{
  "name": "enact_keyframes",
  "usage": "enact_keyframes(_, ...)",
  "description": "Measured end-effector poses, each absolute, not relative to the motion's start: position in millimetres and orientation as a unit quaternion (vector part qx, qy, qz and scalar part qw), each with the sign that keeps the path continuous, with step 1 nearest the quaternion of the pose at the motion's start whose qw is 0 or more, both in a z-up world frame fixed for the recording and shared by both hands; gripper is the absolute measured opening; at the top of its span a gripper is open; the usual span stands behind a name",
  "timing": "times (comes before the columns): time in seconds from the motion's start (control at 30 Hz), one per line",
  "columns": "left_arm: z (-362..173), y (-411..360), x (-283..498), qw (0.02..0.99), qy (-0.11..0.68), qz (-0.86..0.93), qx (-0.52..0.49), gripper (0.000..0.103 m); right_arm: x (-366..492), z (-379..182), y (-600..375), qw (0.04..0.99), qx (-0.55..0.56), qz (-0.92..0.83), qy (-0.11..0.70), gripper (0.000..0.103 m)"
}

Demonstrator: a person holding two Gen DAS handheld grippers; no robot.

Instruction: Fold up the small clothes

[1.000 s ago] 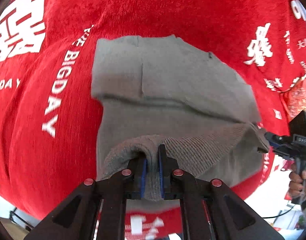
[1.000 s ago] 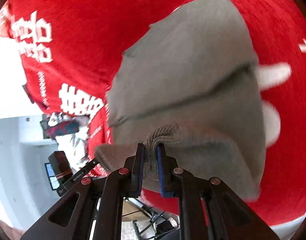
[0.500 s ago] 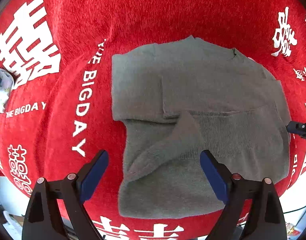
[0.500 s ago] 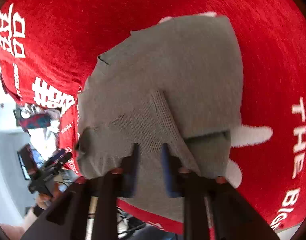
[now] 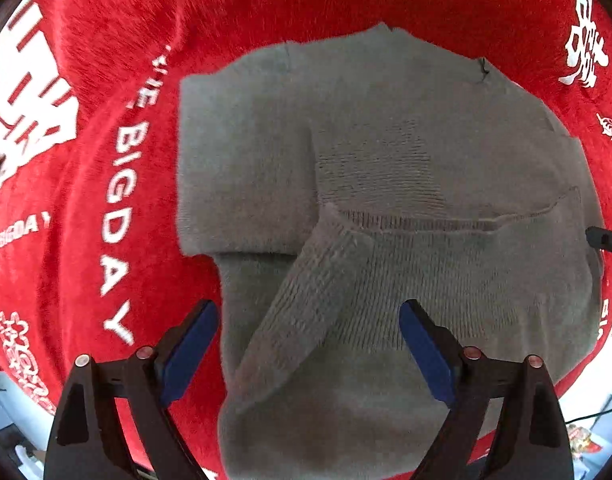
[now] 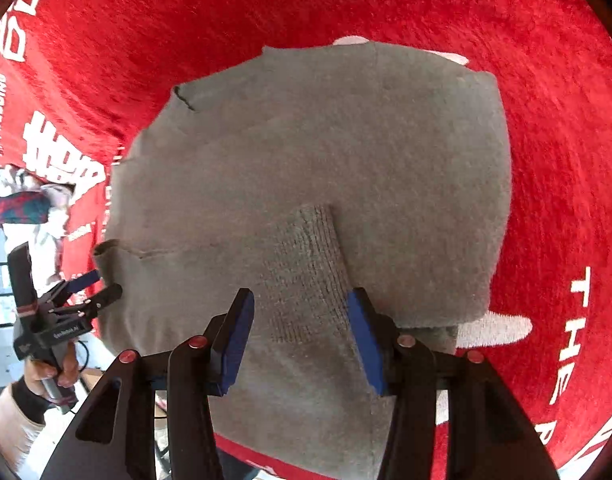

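A grey knitted garment (image 5: 386,140) lies folded on the red cloth (image 5: 265,8). Its ribbed edge (image 5: 318,280) lies flat across the folded body. My left gripper (image 5: 308,312) points straight down over that ribbed edge. It is open, its jaws are closing, and the blue pads (image 5: 189,344) stand clear of the fabric. My right gripper (image 6: 301,300) hovers open over the ribbed strip (image 6: 306,264) of the garment (image 6: 326,140), gripping nothing. The right wrist view shows the left gripper (image 6: 85,288) at the garment's left edge. The right gripper's fingertip (image 5: 604,238) shows at the right of the left wrist view.
The red cloth (image 6: 185,20) bears white lettering and covers the whole table. A heap of other clothes (image 6: 21,204) lies past its left edge. A person's hand (image 6: 49,372) grips the left tool's handle. The table's near edge runs just below the garment.
Both grippers let go of the ribbed hem, which dropped flat onto the garment, and both opened. The left gripper has since sunk closer to the fabric.
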State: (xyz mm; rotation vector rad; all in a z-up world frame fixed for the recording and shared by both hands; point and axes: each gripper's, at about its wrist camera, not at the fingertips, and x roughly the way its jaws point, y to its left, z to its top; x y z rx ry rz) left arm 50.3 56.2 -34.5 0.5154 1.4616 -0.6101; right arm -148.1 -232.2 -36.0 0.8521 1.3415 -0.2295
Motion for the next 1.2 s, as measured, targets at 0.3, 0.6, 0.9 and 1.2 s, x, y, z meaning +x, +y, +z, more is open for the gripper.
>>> enact_keyframes(0.3, -13.3, 56.6, 51.5, 0.657, 0.637, -0.341, 0.214, 0.007, -145.9, -11.9, -210.2, 0.714, 0.327, -0.145, 0.601, 0.007)
enact_keyframes(0.6, 31.7, 64.0, 56.1, 0.672, 0.613, -0.368, 0.191, 0.007, -151.9, 35.1, -225.6, 0.741, 0.33, -0.166, 0.56, 0.005)
enact_keyframes(0.9, 75.6, 35.0, 83.8, 0.707, 0.56, -0.395, 0.174, 0.007, -109.6, 83.8, -260.6, 0.785, 0.316, -0.138, 0.515, 0.001)
enact_keyframes(1.2, 39.1, 18.5, 82.1, 0.69, 0.58, -0.382, 0.201, 0.007, -99.1, -31.3, -256.4, 0.684, 0.342, -0.111, 0.634, 0.038)
